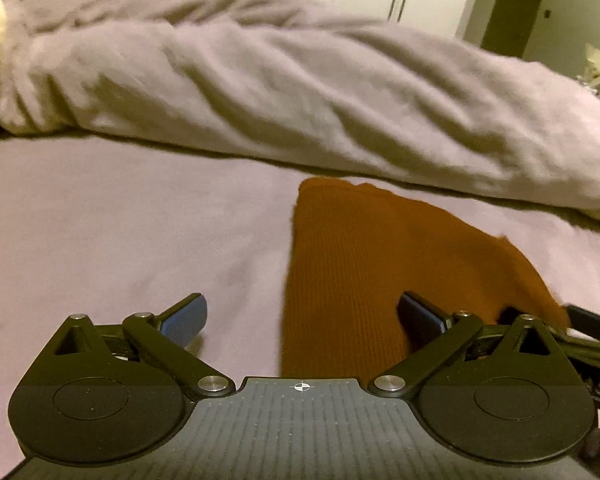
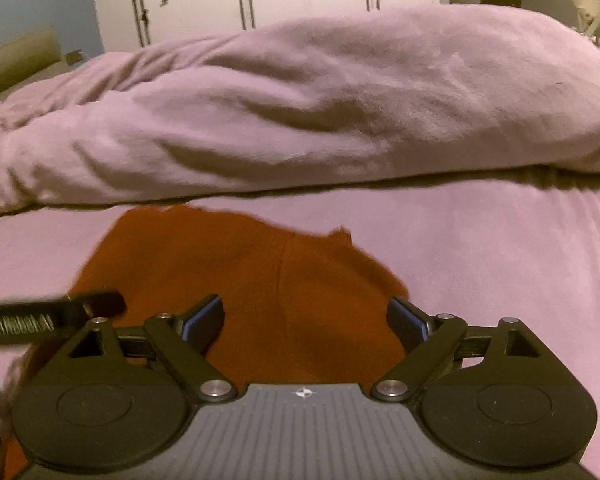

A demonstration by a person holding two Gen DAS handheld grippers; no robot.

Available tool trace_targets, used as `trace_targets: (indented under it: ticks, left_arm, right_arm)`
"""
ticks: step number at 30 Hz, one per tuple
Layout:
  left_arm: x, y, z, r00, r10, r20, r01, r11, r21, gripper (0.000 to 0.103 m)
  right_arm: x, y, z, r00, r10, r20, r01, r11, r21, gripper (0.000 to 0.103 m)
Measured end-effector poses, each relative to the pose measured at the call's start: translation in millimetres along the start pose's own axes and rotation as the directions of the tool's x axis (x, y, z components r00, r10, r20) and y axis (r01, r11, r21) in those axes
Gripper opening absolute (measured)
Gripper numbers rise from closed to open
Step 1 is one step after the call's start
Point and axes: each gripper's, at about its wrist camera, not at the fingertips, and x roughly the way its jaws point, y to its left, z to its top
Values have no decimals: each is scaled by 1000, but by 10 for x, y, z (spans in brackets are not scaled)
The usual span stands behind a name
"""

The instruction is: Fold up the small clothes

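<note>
A: How does the rust-orange knit garment look to handle?

B: Soft and light, I'd judge. The ribbed knit should drape and stretch, so it will sag if lifted by one point. Better to pinch it at an edge or a corner with each tool and carry the fold over together.

A: Where is it?

B: Flat on the lilac bed sheet, in front of the rumpled duvet, which lies close behind its far edge.

A: And the tools?

B: The left tool stands wide open with nothing between its pads, straddling the garment's left edge. The right tool is also spread wide and empty, hovering above the cloth nearer its right side. The two tools sit just beside each other.

A: How many items?

B: One garment that I can see, one duvet, two tools. Whether the garment is already folded over, I can't tell.
</note>
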Motion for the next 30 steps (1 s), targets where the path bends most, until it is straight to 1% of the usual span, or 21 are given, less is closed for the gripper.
trace_targets:
  ticks: [1, 3, 5, 6, 7, 8, 9, 11, 13, 15, 16, 18, 20, 21, 22, 24, 27, 28, 29, 30]
  left_arm:
    - [-135, 25, -57, 1000, -1, 12, 1, 1000, 3, 103]
    - [-319, 74, -179, 1000, 24, 16, -24, 1000, 15, 103]
    - [-388, 84, -288, 998, 55, 24, -56, 998, 27, 103]
    - [-364, 66, -319, 997, 73, 10, -73, 996, 41, 103]
    - [-320, 55, -325, 997, 82, -2, -82, 995, 55, 103]
    - [-278, 33, -327, 996, 94, -10, -93, 993, 77, 103]
    - [-241, 15, -327, 995, 103, -14, -101, 990, 100, 103]
    - [-246, 28, -305, 994, 108, -30, -103, 988, 116, 103]
    - [-300, 91, -251, 993, 98, -62, -90, 989, 116, 103]
    - [-357, 209, -174, 994, 63, -94, -56, 995, 78, 103]
    - [-361, 268, -148, 993, 38, -115, -33, 998, 49, 103]
    - [-305, 408, -92, 987, -35, -158, 31, 999, -31, 103]
    - [-204, 511, -60, 975, -108, -193, 89, 991, -101, 103]
    - [-163, 523, -50, 970, -139, -201, 118, 986, -115, 103]
    - [-126, 518, -41, 964, -172, -202, 149, 981, -121, 103]
    - [-45, 492, -16, 953, -228, -199, 205, 970, -132, 103]
    - [146, 432, 41, 925, -312, -217, 280, 946, -164, 103]
    - [219, 421, 57, 912, -342, -227, 303, 934, -189, 103]
    - [314, 407, 76, 894, -377, -241, 328, 918, -222, 103]
    - [391, 391, 77, 882, -398, -252, 340, 908, -245, 103]
  right_arm:
    - [-149, -9, -92, 1000, -10, 12, 10, 1000, 0, 90]
    - [-439, -79, -342, 1000, 3, 12, -4, 998, 64, 90]
    - [-647, -128, -586, 1000, 6, 14, -7, 992, 130, 90]
    - [-738, -130, -688, 1000, 0, 28, -4, 990, 144, 90]
    - [-792, -116, -758, 999, -18, 35, 13, 990, 143, 90]
    - [-789, -81, -811, 999, -45, 15, 43, 991, 128, 90]
    - [-750, -63, -849, 999, -52, -7, 52, 992, 116, 90]
    - [-681, -60, -900, 999, -52, -12, 53, 993, 108, 94]
    - [-663, -105, -842, 999, -36, -38, 40, 992, 123, 94]
    - [-688, -170, -754, 997, 1, -72, 10, 989, 148, 94]
    - [-725, -230, -722, 997, 32, -66, -20, 984, 175, 94]
    - [-755, -352, -694, 995, 89, -54, -75, 972, 223, 94]
    - [-677, -476, -661, 987, 150, -64, -125, 948, 293, 94]
    - [-615, -560, -652, 980, 186, -67, -153, 927, 342, 94]
    - [-557, -633, -663, 970, 234, -63, -192, 900, 392, 94]
    - [-416, -794, -660, 946, 322, -31, -265, 826, 497, 94]
    - [-244, -970, -630, 910, 414, 32, -349, 722, 598, 92]
    - [-179, -1003, -613, 901, 432, 43, -362, 695, 621, 87]
    - [-105, -1016, -588, 896, 443, 36, -363, 682, 635, 83]
    - [-29, -1006, -564, 892, 452, 18, -359, 683, 635, 80]
